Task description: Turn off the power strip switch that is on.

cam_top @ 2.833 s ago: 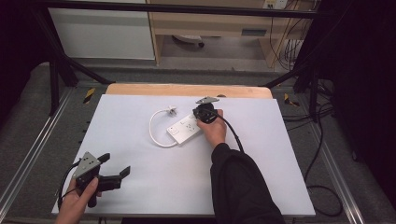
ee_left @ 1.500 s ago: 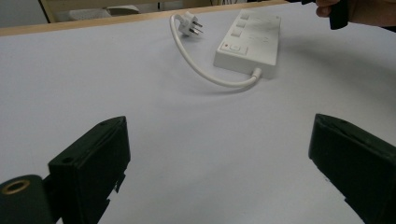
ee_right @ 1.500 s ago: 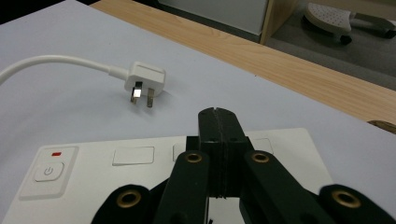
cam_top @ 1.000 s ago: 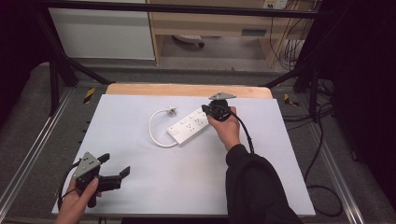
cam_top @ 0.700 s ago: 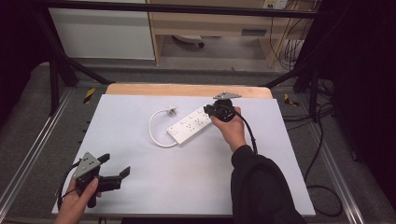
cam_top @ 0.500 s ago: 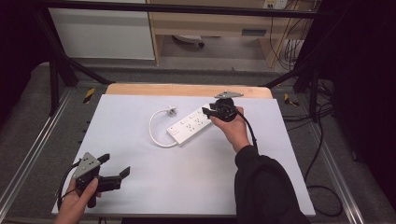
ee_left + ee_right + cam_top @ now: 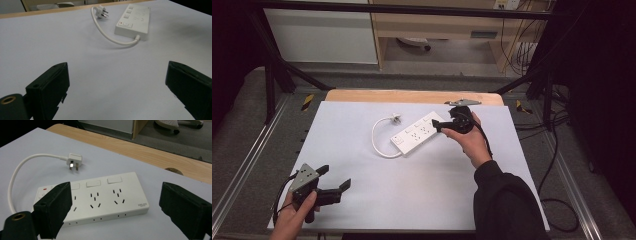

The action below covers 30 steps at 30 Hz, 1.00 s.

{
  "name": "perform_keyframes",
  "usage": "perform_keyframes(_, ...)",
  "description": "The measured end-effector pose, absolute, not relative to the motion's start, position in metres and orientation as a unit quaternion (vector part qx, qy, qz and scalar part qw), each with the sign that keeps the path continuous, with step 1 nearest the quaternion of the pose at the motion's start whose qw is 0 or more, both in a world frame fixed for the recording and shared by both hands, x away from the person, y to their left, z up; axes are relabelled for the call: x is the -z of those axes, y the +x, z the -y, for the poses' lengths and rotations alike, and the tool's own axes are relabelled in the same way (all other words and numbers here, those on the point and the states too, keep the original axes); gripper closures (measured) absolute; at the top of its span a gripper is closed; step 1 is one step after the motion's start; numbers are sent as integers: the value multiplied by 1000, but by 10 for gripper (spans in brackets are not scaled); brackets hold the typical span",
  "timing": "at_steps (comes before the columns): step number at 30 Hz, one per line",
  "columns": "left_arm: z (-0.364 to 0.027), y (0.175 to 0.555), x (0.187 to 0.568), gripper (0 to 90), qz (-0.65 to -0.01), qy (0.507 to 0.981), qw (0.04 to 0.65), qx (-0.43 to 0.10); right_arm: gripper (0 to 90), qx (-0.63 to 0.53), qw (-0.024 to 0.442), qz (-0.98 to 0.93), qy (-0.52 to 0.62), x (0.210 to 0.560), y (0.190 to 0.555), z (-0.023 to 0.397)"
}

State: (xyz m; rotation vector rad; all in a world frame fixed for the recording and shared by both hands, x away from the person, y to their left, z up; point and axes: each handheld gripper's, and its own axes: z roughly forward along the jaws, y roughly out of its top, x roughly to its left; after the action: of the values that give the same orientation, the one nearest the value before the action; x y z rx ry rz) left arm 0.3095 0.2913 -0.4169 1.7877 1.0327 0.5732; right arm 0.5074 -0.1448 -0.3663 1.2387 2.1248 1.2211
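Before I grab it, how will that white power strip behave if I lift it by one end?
The power strip looks like a rigid plastic slab lying flat, so it should probably stay stiff and not roll. Its short cord curls loosely to the plug, so that tail will likely dangle and drag. The smooth casing may slip in the open right gripper.

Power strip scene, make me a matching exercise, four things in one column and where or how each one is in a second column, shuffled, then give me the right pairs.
Column one:
1. power strip
2. plug
3. left gripper
4. right gripper

Column two:
A. open, held low at the table's near left corner
B. lying flat mid-table, sockets up
C. open, at the strip's far right end
D. on the sheet at the end of a curved white cable, prongs in the air

Pairs: 1-B, 2-D, 3-A, 4-C
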Motion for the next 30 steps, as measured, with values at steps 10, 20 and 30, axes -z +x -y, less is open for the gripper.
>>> perform_keyframes(10, -291, 309, 417, 52, -424, 733, 478, -235, 77, -455, 193, -752, 436, 356, 486, 161)
perform_keyframes(20, -291, 309, 417, 52, -425, 733, 476, -235, 48, -461, 206, -748, 431, 359, 464, 184)
perform_keyframes(30, -291, 309, 418, 52, -425, 733, 476, -235, 44, -485, 210, -728, 436, 363, 439, 217)
